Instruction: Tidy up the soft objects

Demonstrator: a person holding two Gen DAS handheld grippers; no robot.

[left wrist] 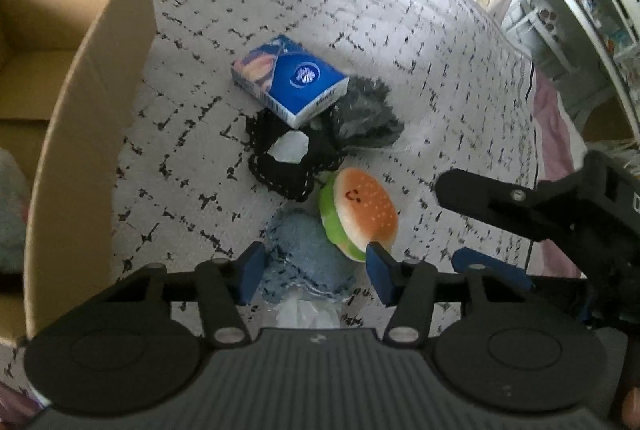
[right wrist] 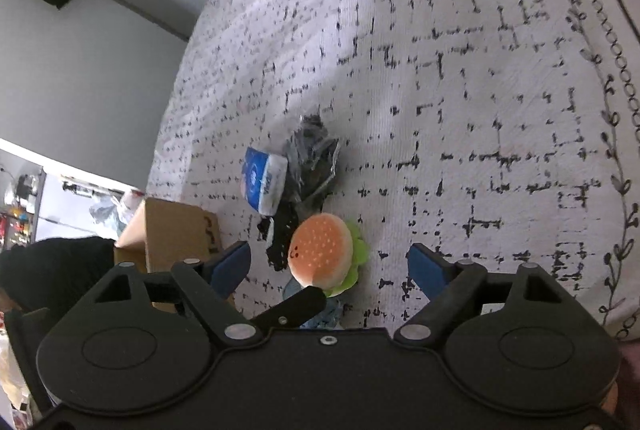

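On the bed's patterned quilt [left wrist: 360,10] lies a small heap of soft things: a blue tissue pack [left wrist: 289,80], a black knitted piece [left wrist: 286,166], a grey fuzzy cloth [left wrist: 366,114], a plush hamburger [left wrist: 358,216] and a blue fluffy cloth [left wrist: 306,262]. The cardboard box [left wrist: 80,70] stands well to the left.

The left gripper [left wrist: 316,270] hovers with wide jaws bracketing the blue cloth; its right pad sits against the hamburger's edge. The right gripper [right wrist: 330,264] is wide open too, empty, near the hamburger.

Closing now would likely pinch the burger along with the cloth, dragging both.

The tissue pack's long axis runs diagonally, upper-left to lower-right; the hamburger is tilted on edge, bun face toward the right.
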